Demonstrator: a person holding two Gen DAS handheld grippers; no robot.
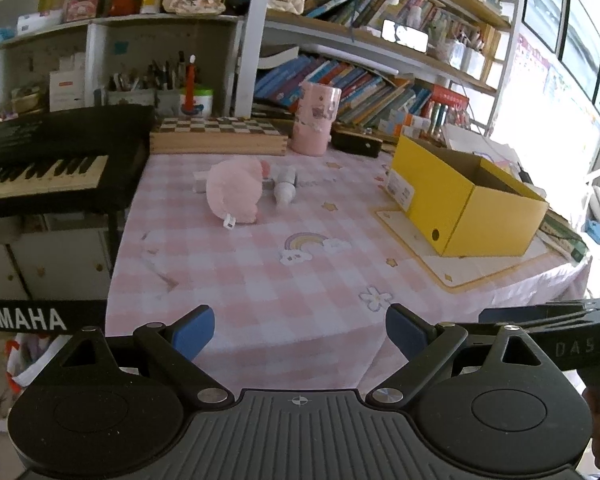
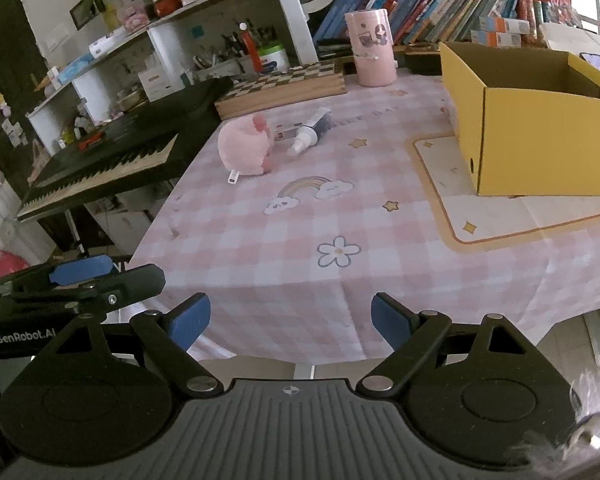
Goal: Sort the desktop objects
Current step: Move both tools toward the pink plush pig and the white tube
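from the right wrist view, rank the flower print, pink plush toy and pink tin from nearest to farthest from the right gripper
1. Flower print on the tablecloth, just ahead of the open right gripper, slightly right.
2. Pink plush toy, mid-table, to the left.
3. Pink tin, upright at the back by the books, slightly right.

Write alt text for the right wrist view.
The right gripper, open and empty, hovers at the near edge of a pink checked tablecloth. Farther off lie a pink plush toy and white tube, with an open yellow cardboard box to the right.
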